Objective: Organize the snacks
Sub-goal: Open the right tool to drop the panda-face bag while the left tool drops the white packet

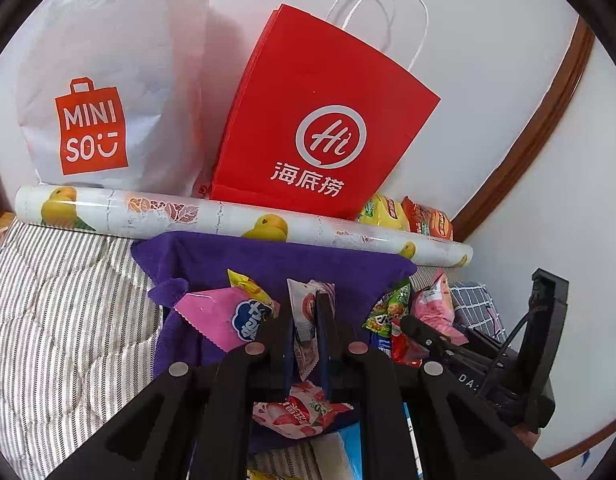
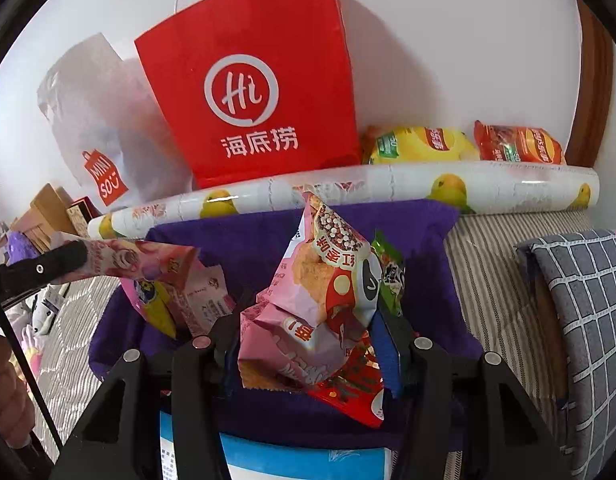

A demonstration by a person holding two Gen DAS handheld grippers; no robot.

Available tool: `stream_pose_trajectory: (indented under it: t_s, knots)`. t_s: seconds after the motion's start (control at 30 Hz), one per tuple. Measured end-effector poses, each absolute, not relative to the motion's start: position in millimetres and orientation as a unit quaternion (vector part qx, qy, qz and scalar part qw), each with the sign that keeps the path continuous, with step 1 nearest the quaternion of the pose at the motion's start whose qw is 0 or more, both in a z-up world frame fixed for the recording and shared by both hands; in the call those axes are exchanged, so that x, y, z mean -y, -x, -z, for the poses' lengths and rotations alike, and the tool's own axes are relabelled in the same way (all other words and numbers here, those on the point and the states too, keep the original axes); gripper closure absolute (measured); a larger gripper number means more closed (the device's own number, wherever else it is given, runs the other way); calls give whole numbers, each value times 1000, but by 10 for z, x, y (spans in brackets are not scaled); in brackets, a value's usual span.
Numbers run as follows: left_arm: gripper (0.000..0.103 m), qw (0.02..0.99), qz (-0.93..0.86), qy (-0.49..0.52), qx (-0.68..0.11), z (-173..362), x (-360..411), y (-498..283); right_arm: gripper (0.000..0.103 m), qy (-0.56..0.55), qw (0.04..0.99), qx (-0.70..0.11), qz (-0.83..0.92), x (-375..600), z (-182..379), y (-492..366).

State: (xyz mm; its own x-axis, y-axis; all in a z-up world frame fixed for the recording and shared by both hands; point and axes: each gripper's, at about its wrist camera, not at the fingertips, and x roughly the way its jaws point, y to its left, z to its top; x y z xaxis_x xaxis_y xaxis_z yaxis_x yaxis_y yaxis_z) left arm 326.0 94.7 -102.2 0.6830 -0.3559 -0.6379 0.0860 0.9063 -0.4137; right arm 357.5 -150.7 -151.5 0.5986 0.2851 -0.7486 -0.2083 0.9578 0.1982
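My left gripper (image 1: 306, 304) is shut on a thin white and pink snack packet (image 1: 304, 320), held upright over a purple cloth (image 1: 268, 256). In the right wrist view the same packet (image 2: 120, 260) sticks out of that gripper at the left. My right gripper (image 2: 311, 332) is shut on a puffy pink snack bag (image 2: 304, 300) above the cloth (image 2: 248, 240). A green packet (image 2: 387, 268) and a red packet (image 2: 347, 392) crowd against the bag; I cannot tell if they are gripped too. A pink packet (image 1: 224, 316) and a strawberry packet (image 1: 300, 412) lie on the cloth.
A red paper bag (image 2: 252, 92) and a white Miniso bag (image 1: 92, 92) stand against the wall behind a patterned paper roll (image 1: 228, 220). Yellow (image 2: 419, 146) and orange (image 2: 519, 144) chip bags sit beside them. Striped bedding (image 1: 68, 300) lies left, a checked pillow (image 2: 587, 300) right.
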Motion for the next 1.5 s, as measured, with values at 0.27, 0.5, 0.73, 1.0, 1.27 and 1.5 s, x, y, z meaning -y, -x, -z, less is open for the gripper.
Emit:
stream_pose_trajectory:
  t_s: [0.27, 0.5, 0.73, 1.0, 1.27, 1.5]
  knots:
    - [93, 901, 126, 181, -373, 999, -941, -3239, 49, -31, 886, -444, -131, 1475, 1608, -3599]
    - [93, 901, 124, 184, -373, 998, -950, -3236, 49, -25, 882, -451, -131, 1465, 1634, -3605]
    - [93, 900, 126, 193, -370, 994, -988, -3227, 48, -14, 879, -457, -138, 1424, 1658, -3618]
    - [93, 893, 140, 213, -372, 1062, -975, -3250, 33, -20, 873, -460, -159, 1420, 1637, -3589]
    - [93, 883, 158, 205, -392, 1186, -762, -3282, 28, -27, 882, -438, -173, 1454, 1504, -3503]
    - [93, 869, 154, 202, -425, 1332, -681, -3337, 28, -46, 891, -420, -167, 1584, 1416, -3470]
